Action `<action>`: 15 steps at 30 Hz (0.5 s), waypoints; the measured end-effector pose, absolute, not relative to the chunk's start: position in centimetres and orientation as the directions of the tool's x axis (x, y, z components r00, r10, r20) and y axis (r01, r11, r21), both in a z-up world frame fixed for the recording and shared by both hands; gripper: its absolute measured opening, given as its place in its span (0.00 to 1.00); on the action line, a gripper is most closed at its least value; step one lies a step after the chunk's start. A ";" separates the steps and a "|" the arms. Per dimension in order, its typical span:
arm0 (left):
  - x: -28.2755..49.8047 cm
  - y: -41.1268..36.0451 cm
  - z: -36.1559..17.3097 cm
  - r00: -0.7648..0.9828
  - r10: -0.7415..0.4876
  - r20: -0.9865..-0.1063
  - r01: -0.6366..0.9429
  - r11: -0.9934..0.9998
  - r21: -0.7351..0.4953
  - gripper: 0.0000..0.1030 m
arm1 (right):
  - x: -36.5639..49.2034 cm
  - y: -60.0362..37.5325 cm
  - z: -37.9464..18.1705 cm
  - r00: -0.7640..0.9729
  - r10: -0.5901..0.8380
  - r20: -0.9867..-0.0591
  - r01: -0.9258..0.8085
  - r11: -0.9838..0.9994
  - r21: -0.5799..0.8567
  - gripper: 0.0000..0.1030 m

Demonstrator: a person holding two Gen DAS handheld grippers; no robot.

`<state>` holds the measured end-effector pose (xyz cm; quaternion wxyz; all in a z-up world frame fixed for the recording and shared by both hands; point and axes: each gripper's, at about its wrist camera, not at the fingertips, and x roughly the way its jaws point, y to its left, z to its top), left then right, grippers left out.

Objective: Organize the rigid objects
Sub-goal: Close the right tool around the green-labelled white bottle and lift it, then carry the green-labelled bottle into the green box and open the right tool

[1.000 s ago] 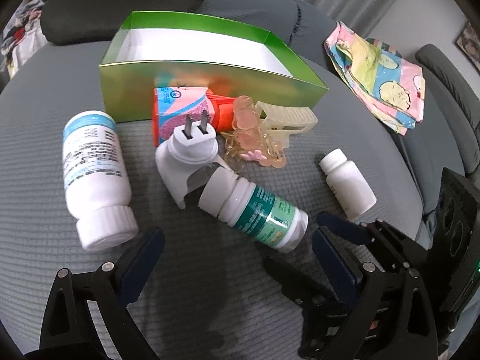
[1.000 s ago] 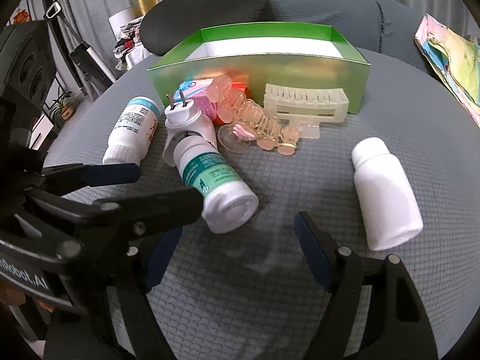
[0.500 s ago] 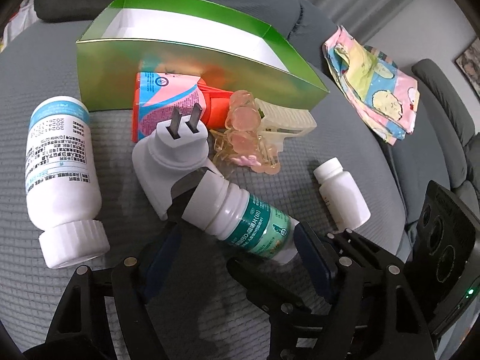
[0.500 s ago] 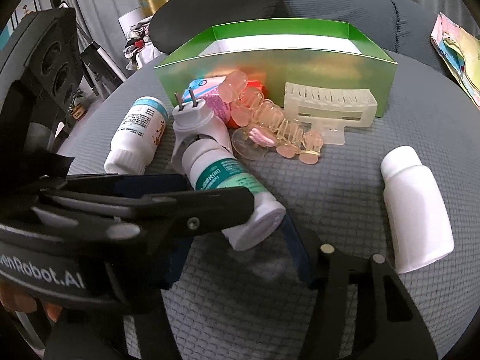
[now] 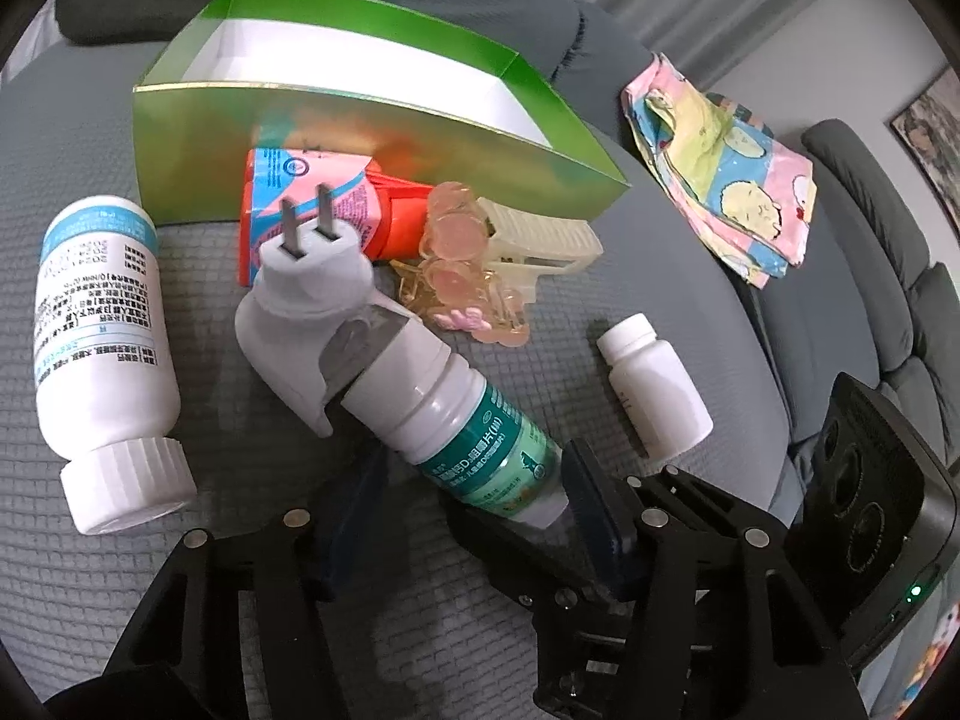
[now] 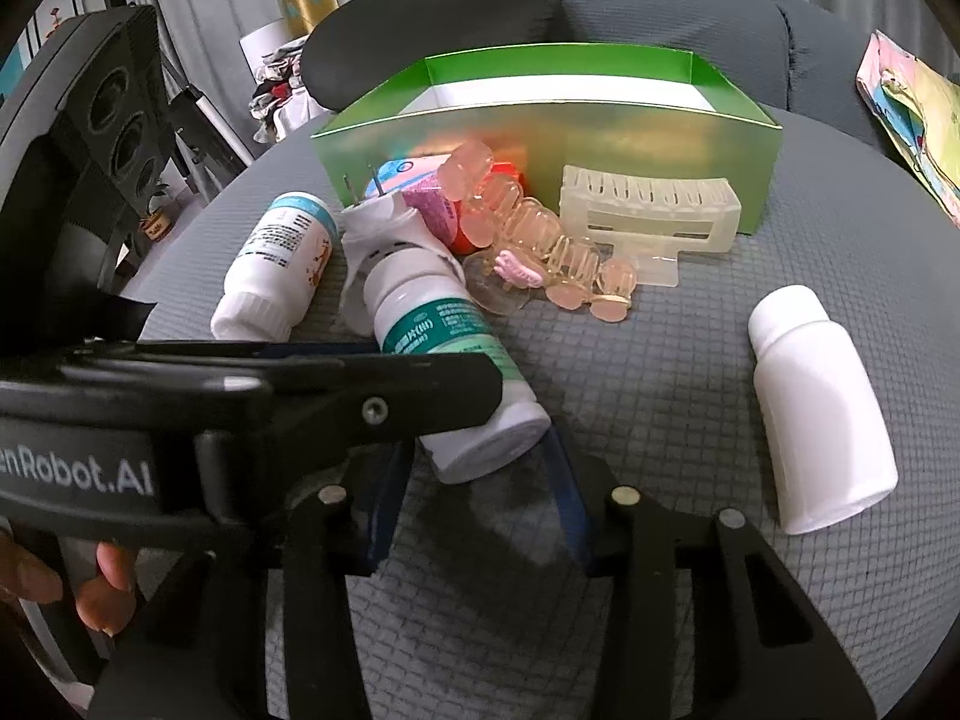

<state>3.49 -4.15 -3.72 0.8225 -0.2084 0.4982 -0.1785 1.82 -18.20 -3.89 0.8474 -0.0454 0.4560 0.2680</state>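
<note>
From the left wrist view, the left gripper (image 5: 474, 516) reaches low over the grey cushion (image 5: 90, 570), its jaws spread wide on either side of the base of the green-labelled bottle (image 5: 462, 420), which lies on its side with its cap against the white plug (image 5: 306, 312), near the green box (image 5: 372, 144). From the right wrist view, the right gripper (image 6: 474, 498) sits just behind the same bottle (image 6: 444, 360), jaws also wide and holding nothing, with the plain white bottle (image 6: 816, 402) lying well to the right.

Bottles (image 5: 462, 420), plug (image 5: 306, 300) and clips (image 5: 474, 276) lie before the box (image 5: 360, 144)
</note>
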 end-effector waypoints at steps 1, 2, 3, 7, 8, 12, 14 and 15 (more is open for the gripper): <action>3.4 -4.2 -3.6 0.439 -0.506 -0.742 0.090 0.847 -0.524 0.55 | 1.6 -18.2 -3.7 0.444 0.415 -0.794 -0.499 0.851 0.166 0.41; 3.3 -4.3 -3.5 0.438 -0.511 -0.740 0.095 0.844 -0.527 0.55 | 1.4 -18.2 -3.5 0.452 0.414 -0.790 -0.498 0.852 0.162 0.41; 3.1 -4.4 -3.2 0.443 -0.507 -0.739 0.102 0.848 -0.521 0.55 | 1.2 -18.3 -3.3 0.456 0.416 -0.787 -0.497 0.852 0.162 0.41; 2.7 -4.5 -2.1 0.459 -0.513 -0.725 0.118 0.844 -0.523 0.55 | 0.8 -18.4 -2.3 0.475 0.426 -0.770 -0.499 0.851 0.163 0.41; 2.6 -4.5 -1.9 0.463 -0.516 -0.721 0.123 0.843 -0.524 0.55 | 0.7 -18.5 -1.9 0.484 0.426 -0.764 -0.501 0.851 0.157 0.41; 2.3 -4.6 -0.3 0.488 -0.515 -0.705 0.145 0.844 -0.516 0.55 | 0.5 -18.5 -0.5 0.511 0.429 -0.744 -0.505 0.851 0.144 0.41; 2.4 -4.7 0.6 0.500 -0.512 -0.698 0.155 0.846 -0.509 0.55 | 0.7 -18.3 0.2 0.524 0.433 -0.733 -0.510 0.849 0.137 0.41; 2.4 -4.6 1.0 0.507 -0.510 -0.695 0.161 0.848 -0.505 0.55 | 0.9 -18.2 0.7 0.530 0.434 -0.728 -0.512 0.849 0.134 0.41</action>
